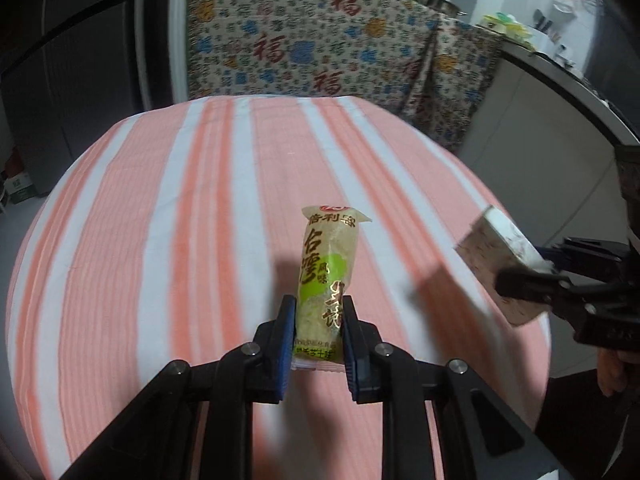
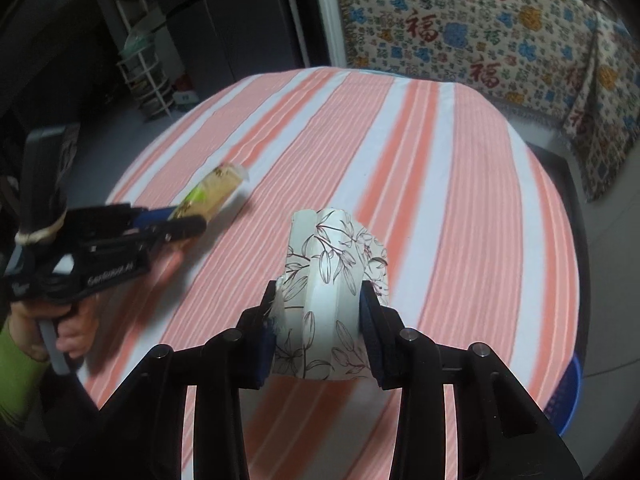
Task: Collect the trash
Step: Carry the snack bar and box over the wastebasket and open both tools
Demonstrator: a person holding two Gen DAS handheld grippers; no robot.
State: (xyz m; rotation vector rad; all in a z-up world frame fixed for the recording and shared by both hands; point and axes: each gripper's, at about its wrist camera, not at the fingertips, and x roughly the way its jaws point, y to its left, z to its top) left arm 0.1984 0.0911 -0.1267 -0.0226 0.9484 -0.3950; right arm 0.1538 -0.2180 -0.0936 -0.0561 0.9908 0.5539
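Sticking forward from between its blue pads, a green snack wrapper (image 1: 323, 280) was clamped near its lower end by the left gripper (image 1: 318, 312), lifted clear of the striped tablecloth (image 1: 160, 220). The right gripper (image 2: 318, 300) had its jaws pressed on the sides of a crumpled white paper cup (image 2: 328, 280) with a leaf print, also raised above the cloth and well apart from the wrapper. Only the right wrist view showed a hand (image 2: 68, 320) in a green sleeve (image 2: 16, 376) on the left gripper's handle and a blue basket (image 2: 570, 396) past the table edge.
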